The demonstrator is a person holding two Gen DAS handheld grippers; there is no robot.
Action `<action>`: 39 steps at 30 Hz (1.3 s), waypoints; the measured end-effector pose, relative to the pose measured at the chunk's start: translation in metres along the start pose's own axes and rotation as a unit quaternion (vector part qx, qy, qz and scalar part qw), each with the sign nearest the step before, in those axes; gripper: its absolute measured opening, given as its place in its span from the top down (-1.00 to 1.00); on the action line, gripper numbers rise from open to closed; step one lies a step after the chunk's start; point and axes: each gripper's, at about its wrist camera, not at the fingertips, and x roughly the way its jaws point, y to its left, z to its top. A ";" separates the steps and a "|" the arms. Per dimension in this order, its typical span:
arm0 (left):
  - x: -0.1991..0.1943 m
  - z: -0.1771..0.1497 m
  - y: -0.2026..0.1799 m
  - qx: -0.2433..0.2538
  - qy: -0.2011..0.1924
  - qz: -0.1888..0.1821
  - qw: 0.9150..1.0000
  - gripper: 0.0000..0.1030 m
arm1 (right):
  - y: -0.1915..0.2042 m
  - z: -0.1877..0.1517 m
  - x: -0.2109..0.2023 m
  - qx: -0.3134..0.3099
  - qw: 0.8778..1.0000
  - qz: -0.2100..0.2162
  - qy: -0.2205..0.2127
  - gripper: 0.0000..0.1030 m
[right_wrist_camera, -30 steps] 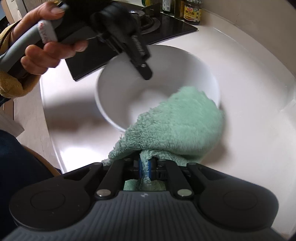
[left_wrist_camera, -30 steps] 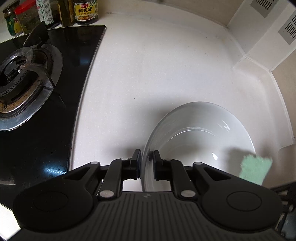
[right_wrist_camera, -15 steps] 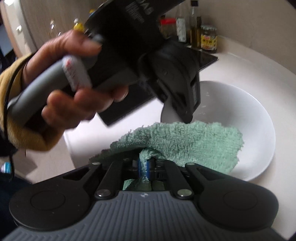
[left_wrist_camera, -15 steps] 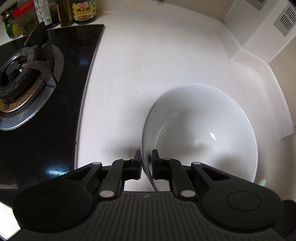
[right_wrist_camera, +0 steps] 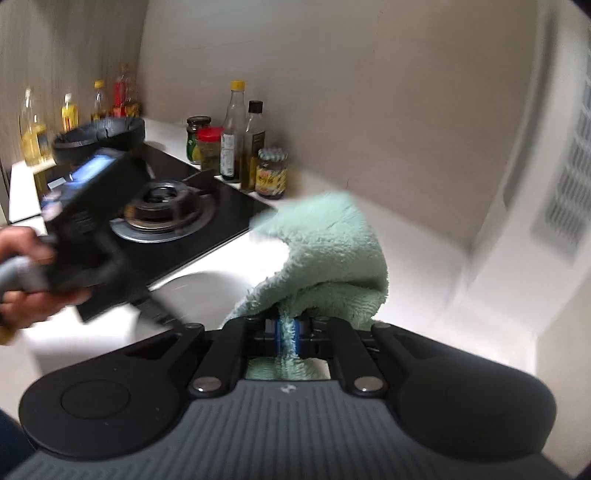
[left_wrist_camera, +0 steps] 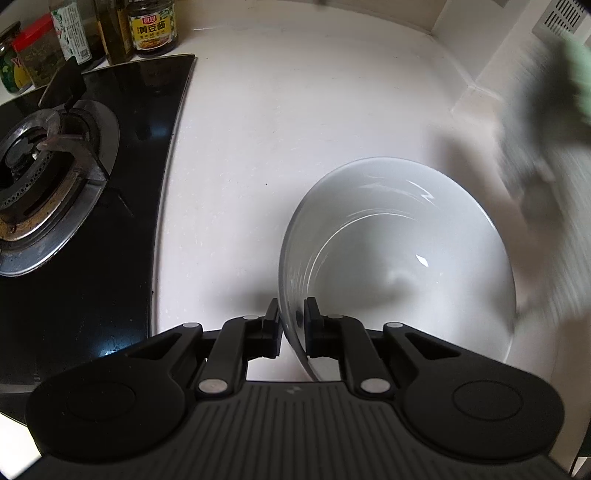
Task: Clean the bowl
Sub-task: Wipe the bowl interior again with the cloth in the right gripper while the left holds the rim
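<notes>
From the left wrist, the left gripper (left_wrist_camera: 291, 326) has its jaws closed on the near rim of the bowl (left_wrist_camera: 399, 258), one finger outside the wall and one inside. The bowl sits on the white counter (left_wrist_camera: 277, 147), well to the right of the stove (left_wrist_camera: 55, 173) and its burner; jars (left_wrist_camera: 153, 26) stand at the back, beyond the stove's far edge. The bowl's inside looks smooth and glossy, with only highlights and no visible food or cloth in it. Up and to the right of the bowl a blurred green and dark shape is the cloth (left_wrist_camera: 576, 62), clear of the bowl. From the right wrist, the right gripper (right_wrist_camera: 286, 338) is clamped tight on a fold of the green cloth (right_wrist_camera: 332, 251), which bunches up over the fingers and hides much of what lies ahead. The bowl (right_wrist_camera: 207, 291) shows only as a pale curve below and left of the cloth, not touching it. Left of the bowl, a hand (right_wrist_camera: 26, 280) grips the handle of the left gripper, blurred. Judging by the bare, shiny bowl and the cloth held off it, the wiping looks mostly or wholly done; what seems left is to let go of the bowl and set the cloth aside, though the bowl's outside cannot be checked.
</notes>
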 end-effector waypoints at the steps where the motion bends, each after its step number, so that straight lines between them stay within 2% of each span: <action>1: -0.001 -0.002 -0.001 0.001 -0.001 0.000 1.000 0.80 | 0.000 0.003 0.014 -0.020 1.000 0.003 0.006 0.92; 6: -0.003 -0.005 -0.003 -0.004 -0.002 -0.003 1.000 0.81 | 0.000 0.004 0.056 -0.075 0.994 0.053 0.061 0.92; 8: -0.003 -0.005 -0.004 -0.005 -0.004 -0.003 1.000 0.81 | 0.006 -0.006 0.053 -0.078 0.992 0.070 0.076 0.91; 10: -0.002 -0.004 -0.003 -0.010 -0.006 -0.006 1.000 0.82 | 0.012 -0.014 0.047 -0.072 0.992 0.070 0.079 0.89; 16: -0.001 -0.001 -0.007 -0.019 -0.007 -0.010 1.000 0.80 | 0.028 -0.040 0.014 0.015 0.994 0.053 0.099 0.88; 19: 0.001 -0.001 -0.011 -0.019 -0.010 -0.007 1.000 0.77 | 0.040 -0.049 -0.002 0.067 0.991 0.048 0.108 0.88; 24: 0.001 0.000 -0.016 -0.008 -0.010 0.002 1.000 0.75 | 0.074 -0.047 -0.014 0.101 0.985 0.077 0.113 0.88; 26: 0.001 0.001 -0.015 -0.007 -0.009 0.001 1.000 0.75 | 0.082 -0.042 -0.017 0.092 0.985 0.100 0.105 0.89; 28: 0.001 0.001 -0.015 -0.003 -0.008 0.002 1.000 0.75 | 0.085 -0.032 -0.020 0.070 0.986 0.115 0.097 0.90; 30: 0.001 0.000 -0.016 0.005 -0.007 0.002 1.000 0.75 | 0.076 -0.020 -0.014 0.041 0.991 0.090 0.093 0.90; 32: 0.001 0.000 -0.017 0.010 -0.006 0.002 1.000 0.75 | 0.070 -0.009 0.004 -0.047 0.992 0.066 0.094 0.90; 34: 0.001 0.001 -0.017 0.014 -0.005 0.001 1.000 0.75 | 0.072 -0.006 0.022 -0.132 0.985 0.061 0.090 0.90; 36: 0.001 0.001 -0.016 0.017 -0.004 -0.002 1.000 0.75 | 0.076 -0.011 0.054 -0.248 0.961 0.067 0.103 0.90; 39: 0.001 0.002 -0.015 0.019 -0.006 -0.004 1.000 0.76 | 0.084 -0.024 0.080 -0.339 0.927 0.091 0.133 0.90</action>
